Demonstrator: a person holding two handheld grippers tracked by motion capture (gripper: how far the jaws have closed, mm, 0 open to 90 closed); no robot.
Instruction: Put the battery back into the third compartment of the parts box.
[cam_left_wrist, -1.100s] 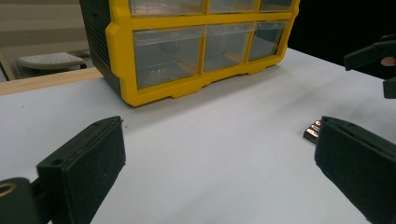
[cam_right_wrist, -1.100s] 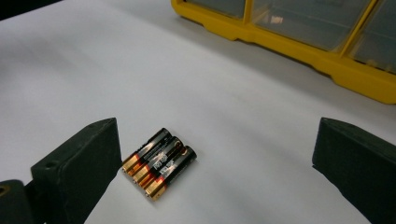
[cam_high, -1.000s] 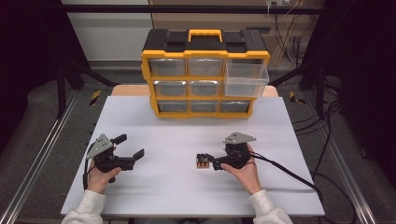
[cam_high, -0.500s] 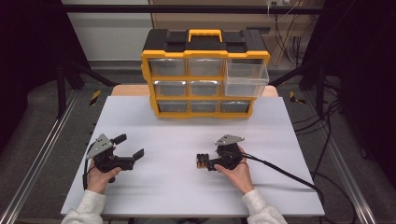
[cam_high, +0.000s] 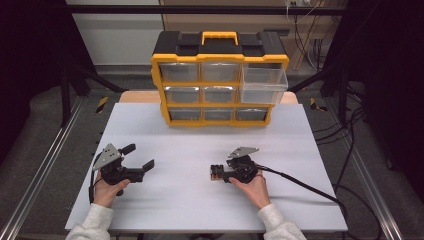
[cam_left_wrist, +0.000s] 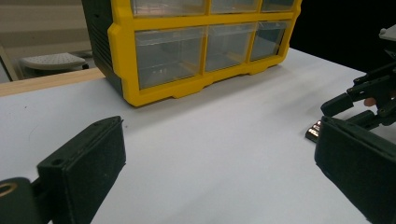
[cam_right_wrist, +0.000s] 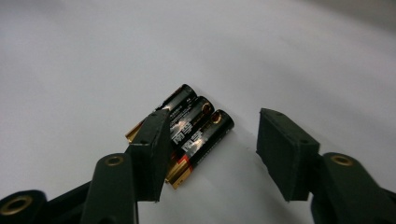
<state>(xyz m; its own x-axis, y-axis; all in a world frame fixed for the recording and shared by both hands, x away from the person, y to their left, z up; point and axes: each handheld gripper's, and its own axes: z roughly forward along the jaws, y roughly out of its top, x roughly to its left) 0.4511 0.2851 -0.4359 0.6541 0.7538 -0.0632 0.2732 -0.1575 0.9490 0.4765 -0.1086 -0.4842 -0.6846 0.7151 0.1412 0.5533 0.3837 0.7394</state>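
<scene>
**Right gripper shifted left onto the batteries**

Since a second ago we're seeing the right gripper (cam_high: 218, 173) slide left — its jaws are now standing apart around three batteries (cam_right_wrist: 196, 133) lying together on the white table (cam_high: 200, 140), gripping nothing. Left gripper (cam_high: 141, 161) is sitting spread wide, empty, pointing toward the yellow drawer organizer (cam_high: 220, 80).

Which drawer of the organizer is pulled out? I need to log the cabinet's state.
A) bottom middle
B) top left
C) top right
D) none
C: in the high view the top right drawer juts forward from the yellow organizer, while the rest sit flush.
</scene>
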